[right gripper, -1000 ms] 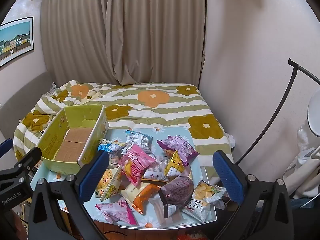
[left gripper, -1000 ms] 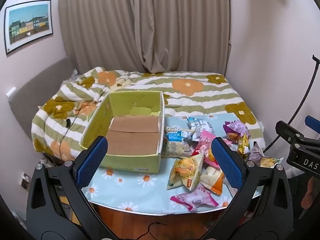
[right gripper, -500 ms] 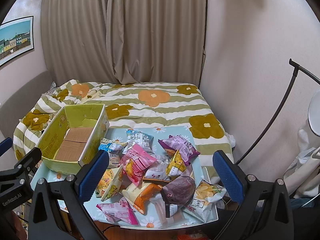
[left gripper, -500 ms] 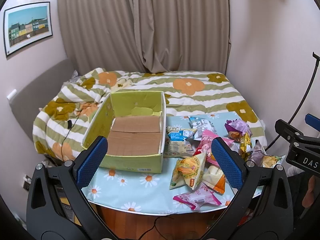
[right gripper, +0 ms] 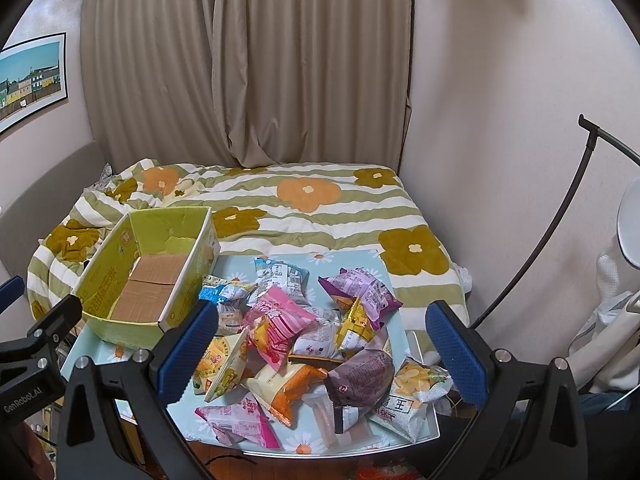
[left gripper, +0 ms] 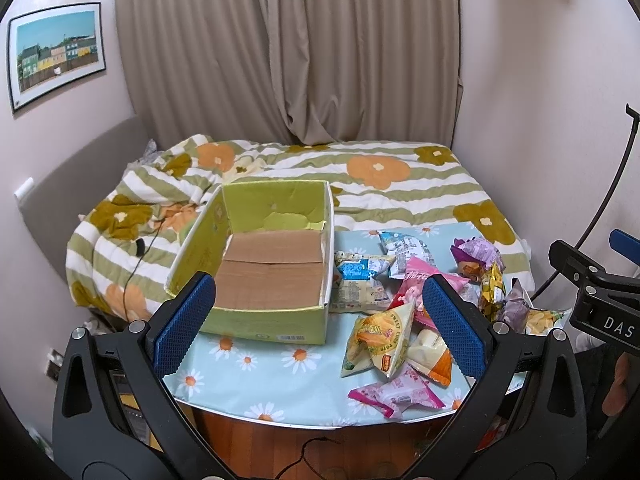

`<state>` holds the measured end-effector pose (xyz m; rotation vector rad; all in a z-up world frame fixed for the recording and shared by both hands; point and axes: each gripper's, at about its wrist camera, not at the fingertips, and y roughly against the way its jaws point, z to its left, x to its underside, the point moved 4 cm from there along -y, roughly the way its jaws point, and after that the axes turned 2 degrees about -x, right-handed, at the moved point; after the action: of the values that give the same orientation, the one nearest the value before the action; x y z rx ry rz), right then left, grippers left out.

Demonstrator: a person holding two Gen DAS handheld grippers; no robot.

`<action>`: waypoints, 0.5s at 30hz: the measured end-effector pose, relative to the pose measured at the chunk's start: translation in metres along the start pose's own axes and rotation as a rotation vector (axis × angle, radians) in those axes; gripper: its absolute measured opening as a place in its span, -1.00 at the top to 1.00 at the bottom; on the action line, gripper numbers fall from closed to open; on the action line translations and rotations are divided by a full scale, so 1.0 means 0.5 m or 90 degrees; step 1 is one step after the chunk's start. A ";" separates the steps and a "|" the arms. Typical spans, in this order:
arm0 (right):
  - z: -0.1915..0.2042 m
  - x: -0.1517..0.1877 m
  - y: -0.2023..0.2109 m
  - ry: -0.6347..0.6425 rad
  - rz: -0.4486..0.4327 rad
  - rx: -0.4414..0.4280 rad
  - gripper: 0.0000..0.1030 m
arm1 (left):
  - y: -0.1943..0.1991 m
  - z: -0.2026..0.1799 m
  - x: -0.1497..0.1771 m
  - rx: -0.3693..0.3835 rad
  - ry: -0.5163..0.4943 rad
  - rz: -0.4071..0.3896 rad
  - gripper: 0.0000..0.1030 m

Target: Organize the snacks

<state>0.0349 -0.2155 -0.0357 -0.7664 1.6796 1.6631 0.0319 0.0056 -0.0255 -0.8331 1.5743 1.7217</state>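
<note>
Beige curtains and a flower-striped bed back a small table with a daisy-print cloth. Both tools hover above its near edge holding nothing: the left gripper has its blue pads spread wide, and so does the right gripper. Beyond the left one sits the green cardboard box, empty, its long axis running near to far. Right of the box, touching it, lies the heap of snack packets, pointing every way, a pink packet on top.
</note>
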 end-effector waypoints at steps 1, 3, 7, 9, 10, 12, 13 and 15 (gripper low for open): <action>0.000 0.000 0.000 0.000 0.000 0.000 -0.99 | 0.000 0.000 0.000 0.000 0.000 0.000 -0.99; 0.000 0.000 0.000 0.000 0.000 0.000 -0.99 | 0.000 0.000 0.001 0.000 0.000 0.000 -0.99; 0.001 0.000 0.002 -0.001 0.000 0.000 -0.99 | 0.003 -0.001 0.001 -0.001 0.000 0.000 -0.99; 0.001 0.000 0.002 0.000 0.000 0.000 -0.99 | 0.002 -0.001 0.000 -0.001 0.000 0.000 -0.99; 0.001 0.000 0.002 0.000 0.000 0.001 -0.99 | 0.002 -0.001 0.000 0.000 0.000 0.000 -0.99; 0.002 0.000 0.003 -0.001 0.001 0.000 -0.99 | 0.002 -0.001 0.000 -0.001 0.000 0.001 -0.99; 0.002 0.000 0.003 0.000 0.001 0.000 -0.99 | 0.002 -0.001 0.000 0.000 0.000 0.001 -0.99; 0.002 0.000 0.004 0.000 0.001 0.000 -0.99 | 0.002 -0.001 0.000 0.000 0.000 0.001 -0.99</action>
<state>0.0335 -0.2144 -0.0347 -0.7646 1.6806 1.6637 0.0311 0.0051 -0.0248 -0.8320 1.5748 1.7222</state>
